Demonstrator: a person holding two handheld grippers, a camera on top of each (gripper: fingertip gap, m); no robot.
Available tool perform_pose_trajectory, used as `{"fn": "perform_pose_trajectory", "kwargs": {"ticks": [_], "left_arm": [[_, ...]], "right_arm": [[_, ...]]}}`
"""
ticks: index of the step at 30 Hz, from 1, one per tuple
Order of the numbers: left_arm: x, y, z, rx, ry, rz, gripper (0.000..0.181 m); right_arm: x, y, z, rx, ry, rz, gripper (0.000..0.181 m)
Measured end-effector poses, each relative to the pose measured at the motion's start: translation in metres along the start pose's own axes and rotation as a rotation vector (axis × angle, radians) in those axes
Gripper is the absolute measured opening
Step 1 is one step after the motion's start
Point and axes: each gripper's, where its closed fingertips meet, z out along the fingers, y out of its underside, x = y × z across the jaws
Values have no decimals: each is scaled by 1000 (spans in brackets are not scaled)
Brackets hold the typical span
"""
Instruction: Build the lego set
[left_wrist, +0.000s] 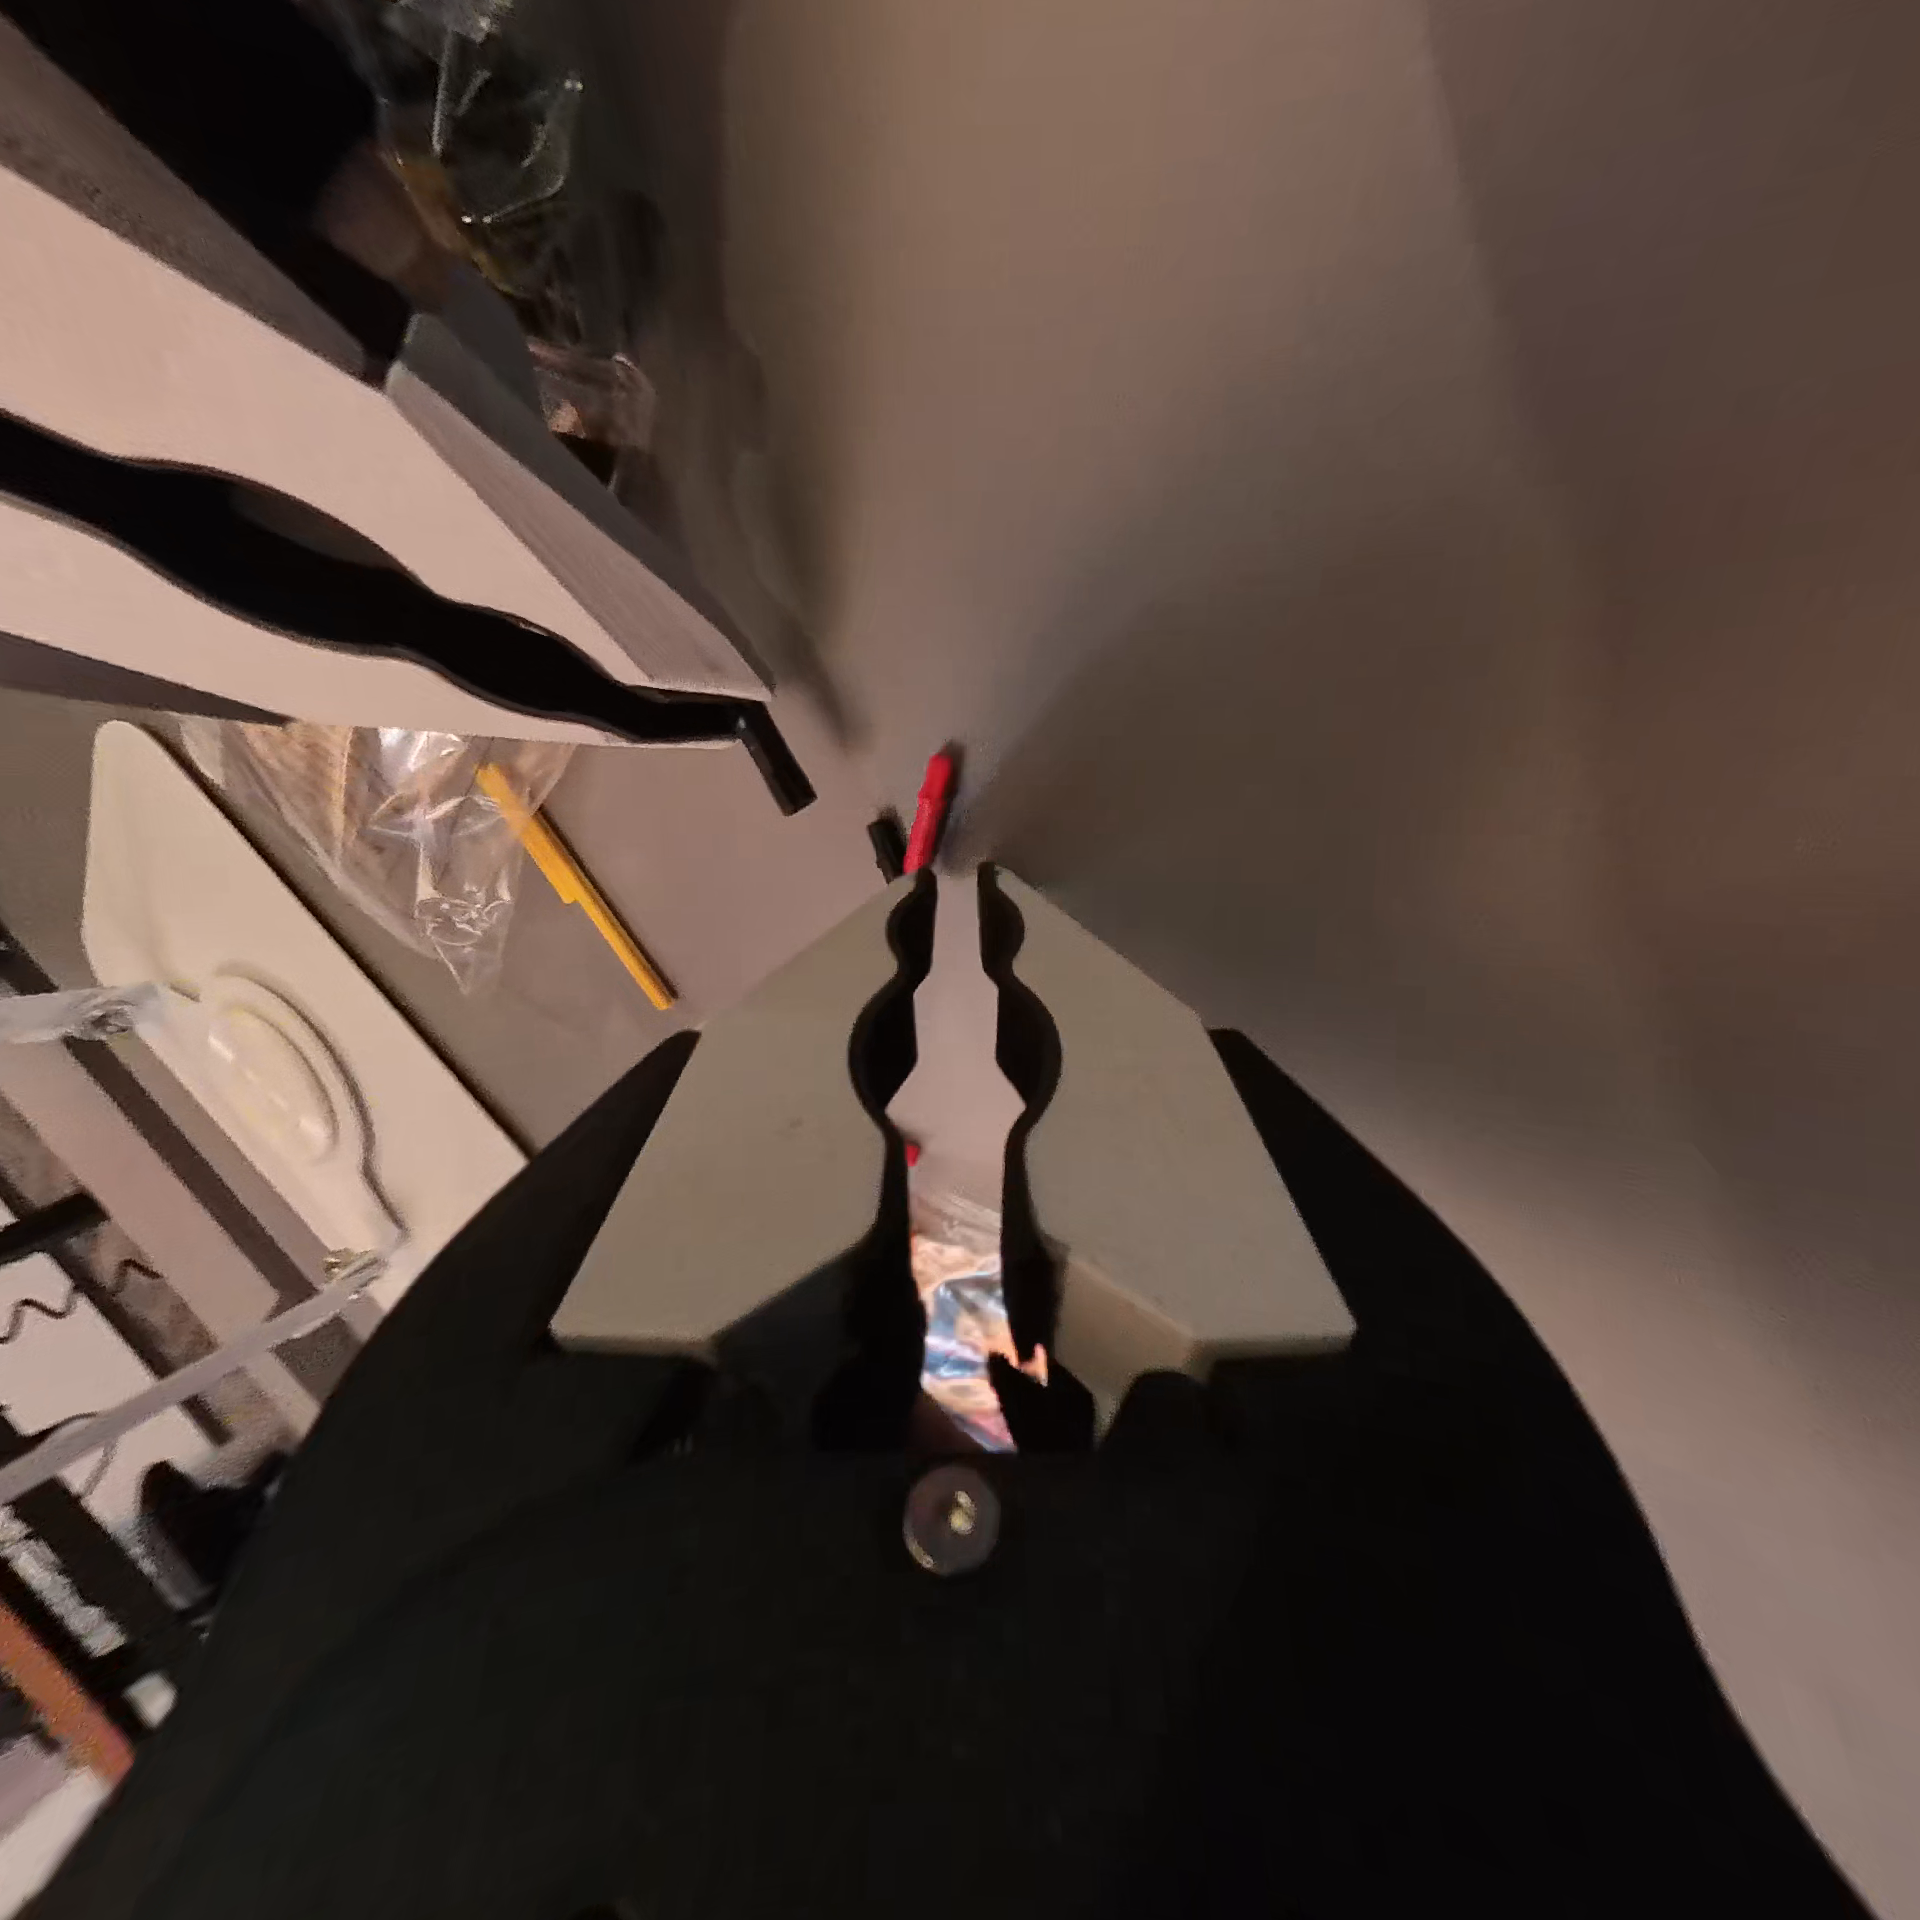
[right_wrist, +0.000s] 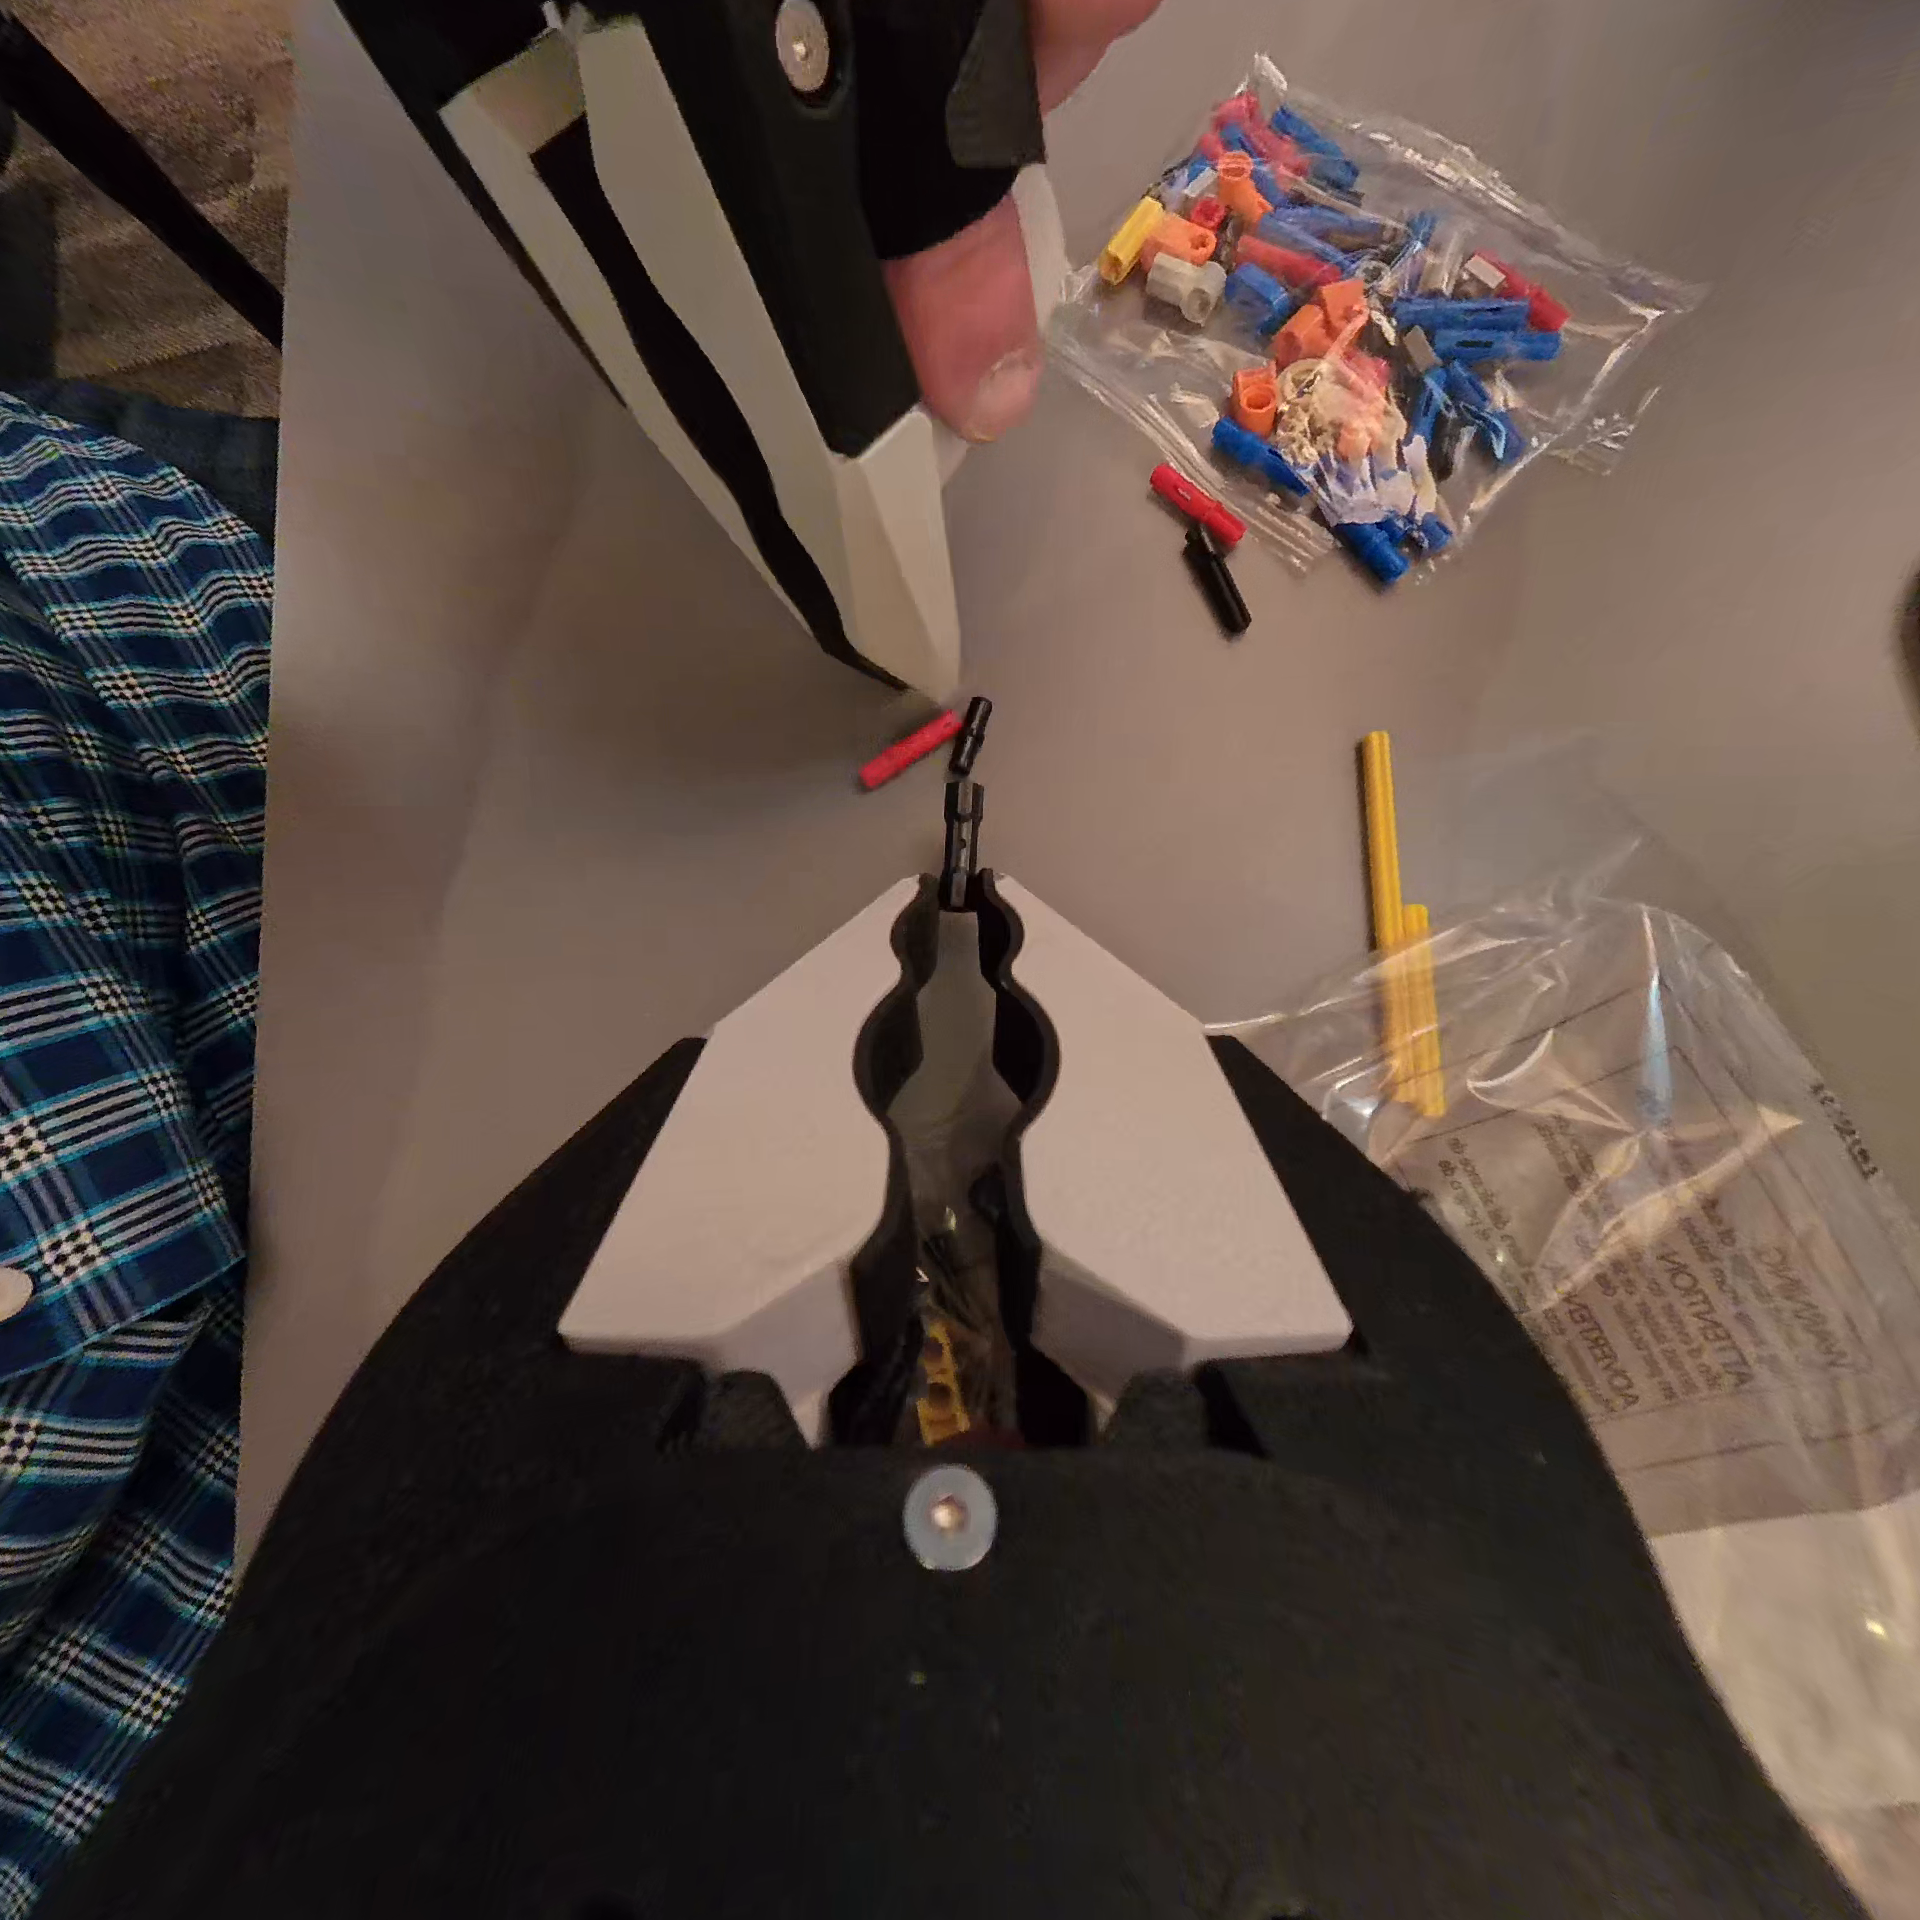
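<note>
My right gripper is shut on a small black pin that sticks out forward, low over the grey table. Just beyond it lie a second black pin and a red pin, end to end. My left gripper comes down from the top with its tips right at the red pin. In the left wrist view my left gripper stands a narrow gap open and empty, with the red pin and black pin just ahead. The right gripper shows there with its held pin.
A clear bag of several coloured pieces lies at the far right, with a red pin and a black pin beside it. A yellow axle pokes from a second clear bag. A plaid sleeve is beyond the table's left edge. The gap from one gripper's tips to the other's is roughly 5 cm. About 8 cm separates my right fingertips from the yellow axle. It turns up in the left wrist view as well.
</note>
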Motion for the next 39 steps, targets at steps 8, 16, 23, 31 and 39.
{"fn": "perform_pose_trajectory", "kwargs": {"ticks": [8, 16, 23, 31, 39], "left_arm": [[-12, -6, 0, 25, -81, -177, 20], [-13, -11, 7, 11, -60, -204, 4], [-15, -11, 8, -1, -71, -270, 2], [-8, -12, 5, -11, -105, -410, 2], [-16, -6, -4, -1, -199, -559, 1]], "right_arm": [[-1, 1, -4, 8, -14, -5, 5], [-3, 5, -5, 10, -13, 1, 5], [-4, 6, -7, 20, -22, 5, 5], [-5, 7, -7, 24, -23, 0, 5], [-5, 3, -9, 35, -5, -13, 5]]}}
